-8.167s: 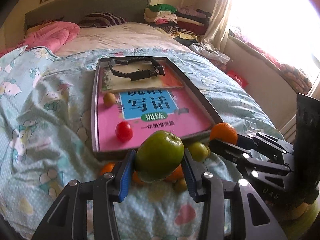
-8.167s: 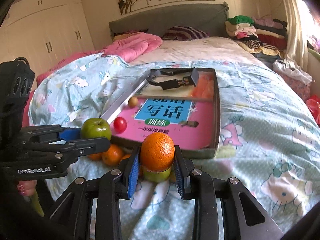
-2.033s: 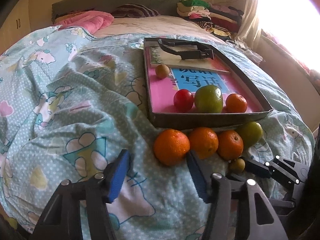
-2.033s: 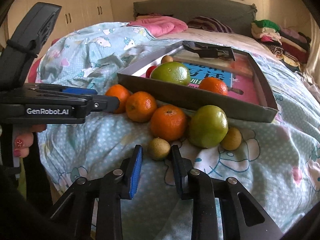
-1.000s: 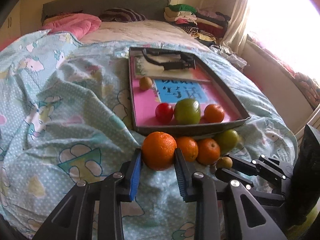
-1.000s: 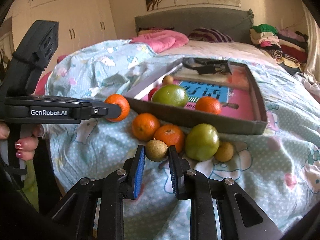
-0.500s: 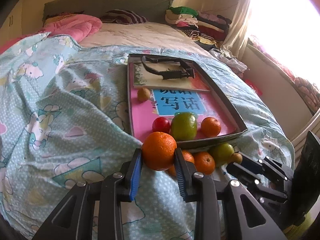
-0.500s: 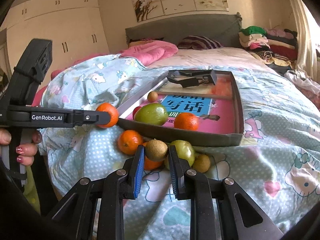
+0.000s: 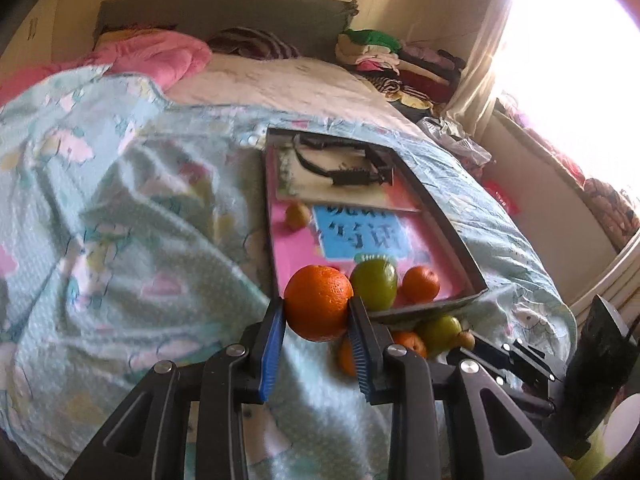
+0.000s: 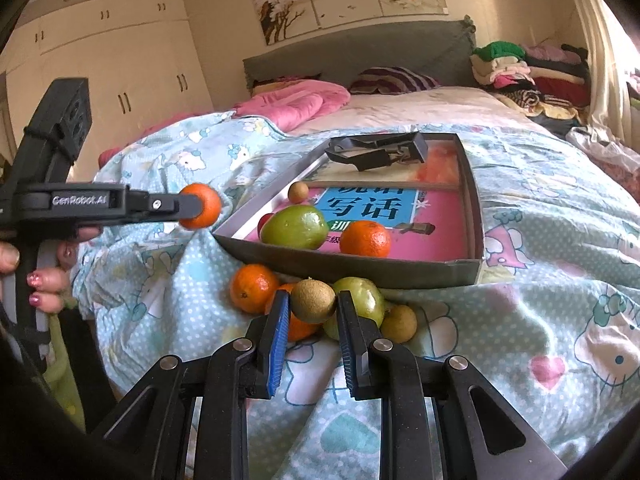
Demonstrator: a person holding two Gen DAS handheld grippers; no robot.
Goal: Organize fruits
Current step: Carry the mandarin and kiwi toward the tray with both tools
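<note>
Two grippers each carry one fruit above the bed. Going from left to right, the left gripper (image 9: 316,316) comes first: its blue pads are closed on a large orange (image 9: 319,302), pressing it at the widest part from both sides, and the fruit is lifted free of the quilt (image 9: 120,240). Just past its fingertips stands the near wall of the tray (image 9: 420,310). Behind this wall, inside the tray, lie a big green fruit (image 9: 374,284) and a small orange (image 9: 420,284), close together.

The right gripper (image 10: 312,312) holds a small brown fruit (image 10: 313,301), maybe a kiwi, between jaws set narrow. Under and beyond its fingers some fruits remain on the quilt, close to the front wall of the tray: a loose orange (image 10: 254,288) to the left, a green fruit (image 10: 364,300) and a small yellowish fruit (image 10: 399,323) to the right.

The orange seems firm and rather heavy, with a rough peel that gives the pads good friction, so a hold across the middle should be safe. The brown fruit looks light and probably softer, so hard pressure could bruise it. Because both are round, a hold away from the middle could let them slip out. They may also roll on the smooth book cover (image 10: 440,224) in the tray when set down.
</note>
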